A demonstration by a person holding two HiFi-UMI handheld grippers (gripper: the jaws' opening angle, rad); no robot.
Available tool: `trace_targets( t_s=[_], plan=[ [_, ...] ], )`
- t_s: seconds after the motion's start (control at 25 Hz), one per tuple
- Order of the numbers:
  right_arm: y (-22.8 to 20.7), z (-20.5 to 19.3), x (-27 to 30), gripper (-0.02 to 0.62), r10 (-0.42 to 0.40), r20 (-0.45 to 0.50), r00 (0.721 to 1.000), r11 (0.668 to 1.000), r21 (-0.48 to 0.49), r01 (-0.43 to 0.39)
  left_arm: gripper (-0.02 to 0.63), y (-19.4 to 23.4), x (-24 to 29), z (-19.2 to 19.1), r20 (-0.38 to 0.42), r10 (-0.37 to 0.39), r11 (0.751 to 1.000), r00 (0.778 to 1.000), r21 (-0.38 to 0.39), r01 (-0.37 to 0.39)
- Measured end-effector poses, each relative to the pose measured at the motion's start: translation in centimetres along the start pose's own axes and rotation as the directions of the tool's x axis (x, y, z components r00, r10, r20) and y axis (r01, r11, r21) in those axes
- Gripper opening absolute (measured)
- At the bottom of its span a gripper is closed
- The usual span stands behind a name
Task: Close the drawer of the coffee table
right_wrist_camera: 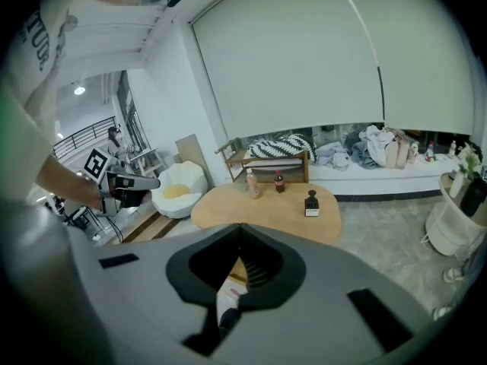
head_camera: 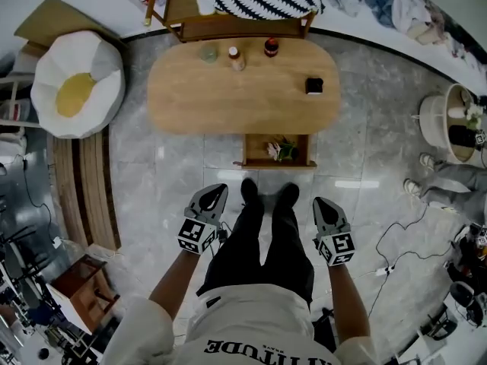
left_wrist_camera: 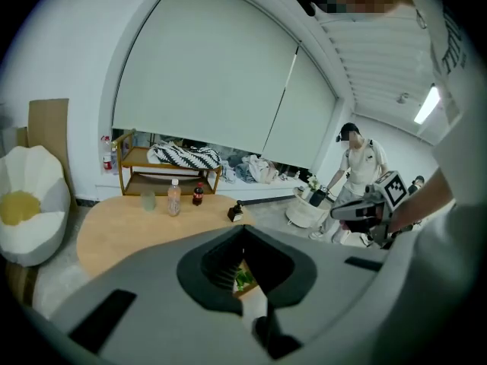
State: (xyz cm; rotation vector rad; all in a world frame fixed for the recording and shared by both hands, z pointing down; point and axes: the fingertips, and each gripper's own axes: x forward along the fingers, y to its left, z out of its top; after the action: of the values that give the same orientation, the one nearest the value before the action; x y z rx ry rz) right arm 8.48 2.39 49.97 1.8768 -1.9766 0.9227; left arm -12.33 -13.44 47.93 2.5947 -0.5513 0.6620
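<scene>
Left tongs [head_camera: 216,193] and right tongs [head_camera: 321,204] sit closed and empty, near the open drawer [head_camera: 259,164].

right claw [right_wrist_camera: 242,226] closed, empty, coffee table [right_wrist_camera: 293,213] ahead bearing bottles [right_wrist_camera: 251,182]
</scene>
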Motion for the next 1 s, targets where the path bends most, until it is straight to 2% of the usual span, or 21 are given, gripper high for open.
trace_targets(
  t_s=[0.24,0.56,0.72,1.0],
  plan=[
    [-2.1,-2.9,3.0,0.018,0.001,-0.019,1.0,1.0,0.02,-0.001,0.02,0.6,2.9,-3.5,-0.009,-0.003,1.0,1.0,-0.019,0.003],
    [-5.6,-7.0,6.5,0.018,-0.002,-0.051,0.999,1.0,0.01,0.003,0.02,1.9,6.7,-8.5,-0.006,0.041,0.996,0.999,-0.078,-0.041],
    [-7.5,-9.9,8.4,0.018,-0.021,-0.065,0.998,0.999,0.024,0.023,0.02,2.6,9.1,-12.0,-0.032,0.068,0.995,0.997,-0.07,-0.07],
    [-10.7,-14.6,11.4,0.018,-0.044,-0.088,0.995,0.998,0.05,0.048,0.02,3.4,12.4,-16.8,-0.038,0.07,0.995,0.997,-0.074,-0.073]
  ],
)
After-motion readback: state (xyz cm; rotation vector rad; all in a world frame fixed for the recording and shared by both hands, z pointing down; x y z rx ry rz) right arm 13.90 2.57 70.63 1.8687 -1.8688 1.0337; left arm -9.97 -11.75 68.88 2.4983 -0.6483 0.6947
